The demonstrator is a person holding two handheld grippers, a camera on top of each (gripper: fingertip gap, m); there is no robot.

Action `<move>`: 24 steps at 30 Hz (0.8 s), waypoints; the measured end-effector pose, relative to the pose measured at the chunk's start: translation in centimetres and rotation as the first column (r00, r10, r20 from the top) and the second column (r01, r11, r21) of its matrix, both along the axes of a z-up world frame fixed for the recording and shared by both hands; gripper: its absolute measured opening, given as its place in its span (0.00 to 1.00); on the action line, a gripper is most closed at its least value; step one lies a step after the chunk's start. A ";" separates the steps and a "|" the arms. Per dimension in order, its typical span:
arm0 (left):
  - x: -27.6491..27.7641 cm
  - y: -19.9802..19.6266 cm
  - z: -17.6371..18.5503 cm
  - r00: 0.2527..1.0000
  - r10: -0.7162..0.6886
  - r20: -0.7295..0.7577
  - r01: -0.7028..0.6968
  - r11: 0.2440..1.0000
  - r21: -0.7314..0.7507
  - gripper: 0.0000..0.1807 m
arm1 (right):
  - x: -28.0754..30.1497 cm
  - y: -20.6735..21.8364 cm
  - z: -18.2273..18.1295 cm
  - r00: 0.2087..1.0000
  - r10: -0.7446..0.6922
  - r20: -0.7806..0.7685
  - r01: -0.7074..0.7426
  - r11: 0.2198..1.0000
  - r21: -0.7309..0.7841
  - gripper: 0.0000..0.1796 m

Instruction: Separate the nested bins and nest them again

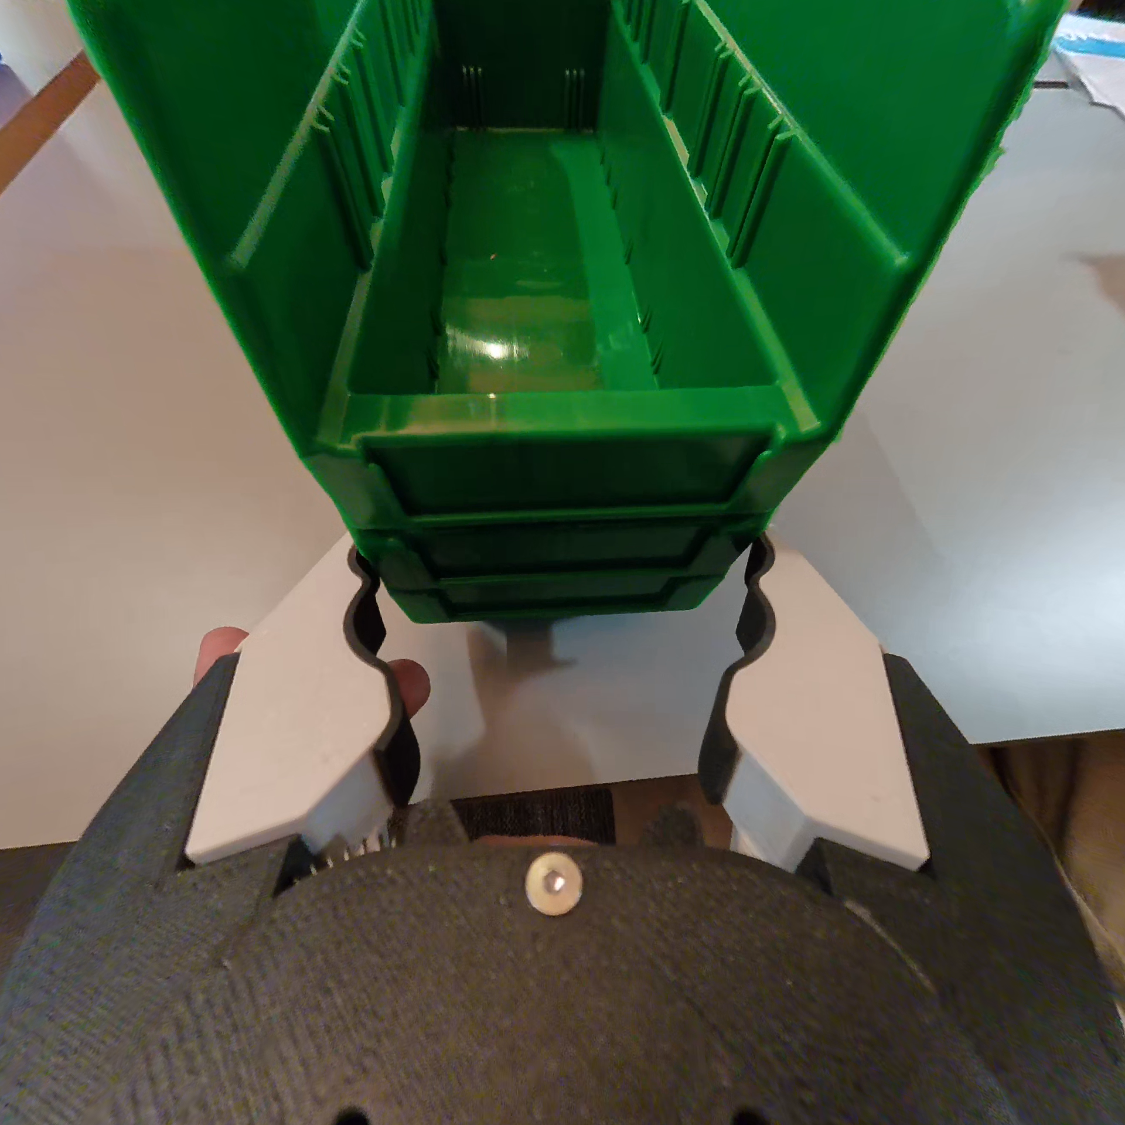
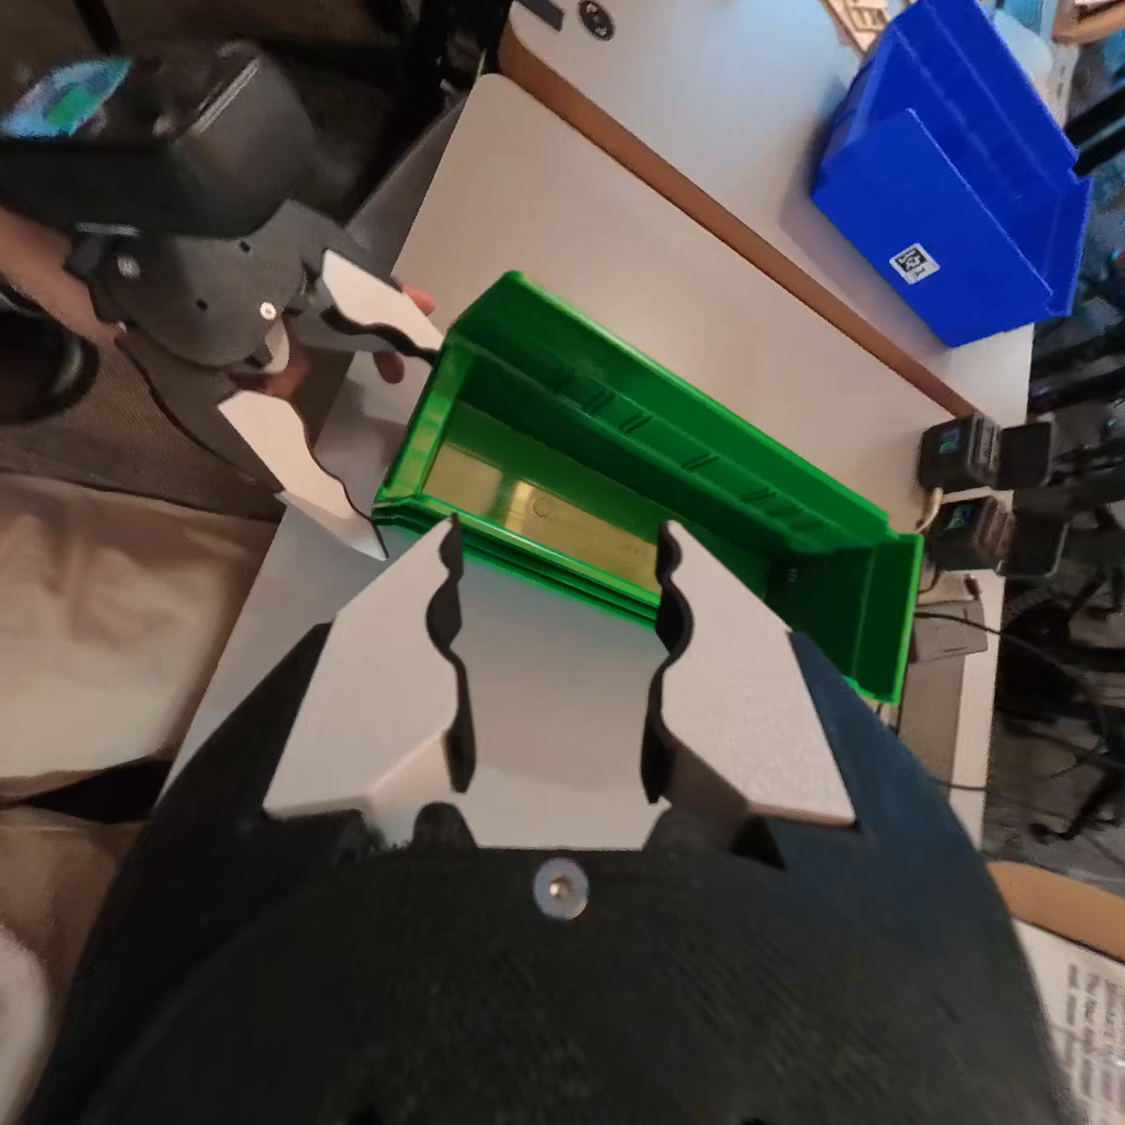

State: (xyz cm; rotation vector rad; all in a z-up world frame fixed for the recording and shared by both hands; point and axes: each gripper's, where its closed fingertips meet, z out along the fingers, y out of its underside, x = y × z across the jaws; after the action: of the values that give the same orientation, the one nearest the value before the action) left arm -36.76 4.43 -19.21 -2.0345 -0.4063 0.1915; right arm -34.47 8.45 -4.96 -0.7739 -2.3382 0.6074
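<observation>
Looking along the left gripper (image 1: 560,566) in the left wrist view: jaws spread wide, gripping nothing, the black wavy pads flanking the near end of the green bins (image 1: 548,304) just at the tips, contact impossible to judge. Three green bins nested one inside another, their stacked front lips showing as three steps at the near end, the long open interior running away from the camera with ribbed side walls and a glossy floor. Standing on a white table (image 1: 122,426), close to its near edge. Fingertips of the person's hand (image 1: 409,685) peeking out beside and below the left finger. Turning to the right wrist view: right gripper (image 2: 557,536) likewise released, jaws well apart and empty, tips hovering just beside the long side rim of the same green stack (image 2: 609,438), which lies diagonally across the white table (image 2: 609,213). Left gripper (image 2: 389,450) visible at the upper left, open around the short end of the stack. Blue bins (image 2: 949,201) sitting well apart at the far right of the table, a small sticker on the side. Dark camera gear (image 2: 998,487) beyond the stack's far end.
</observation>
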 end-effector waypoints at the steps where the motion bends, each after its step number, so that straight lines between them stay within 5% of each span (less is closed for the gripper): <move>1: 0.0 0.0 0.0 1.000 0.000 -0.001 0.000 1.000 0.000 0.66 | -0.1 0.4 0.6 1.000 -0.021 0.007 0.021 1.000 -0.023 0.40; 8: 0.0 0.0 0.0 1.000 -0.002 -0.003 0.002 1.000 0.002 0.66 | -1.7 2.8 1.8 0.960 -0.215 0.178 0.248 0.949 -0.192 0.56; 12: 0.0 0.1 0.0 1.000 -0.004 -0.002 0.004 1.000 0.002 0.66 | -3.9 5.9 1.2 0.846 -0.419 0.330 0.514 0.806 -0.293 0.45; 14: 0.0 0.0 0.0 1.000 -0.006 0.000 0.006 1.000 0.000 0.66 | -4.5 7.6 0.7 0.761 -0.496 0.419 0.631 0.716 -0.299 0.32; 18: 0.0 0.1 -0.1 1.000 -0.010 0.001 0.010 1.000 -0.002 0.66 | -5.0 9.4 0.4 0.683 -0.517 0.516 0.710 0.638 -0.299 0.30; 24: 0.0 0.1 -0.2 1.000 -0.013 -0.005 0.013 1.000 -0.008 0.66 | -5.4 8.3 0.9 0.734 -0.452 0.507 0.650 0.685 -0.329 0.61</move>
State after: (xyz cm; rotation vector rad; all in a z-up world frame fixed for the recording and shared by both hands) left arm -36.79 4.52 -19.37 -2.0437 -0.3900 0.1910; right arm -39.84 16.71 -4.10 -1.9345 -2.0818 0.8229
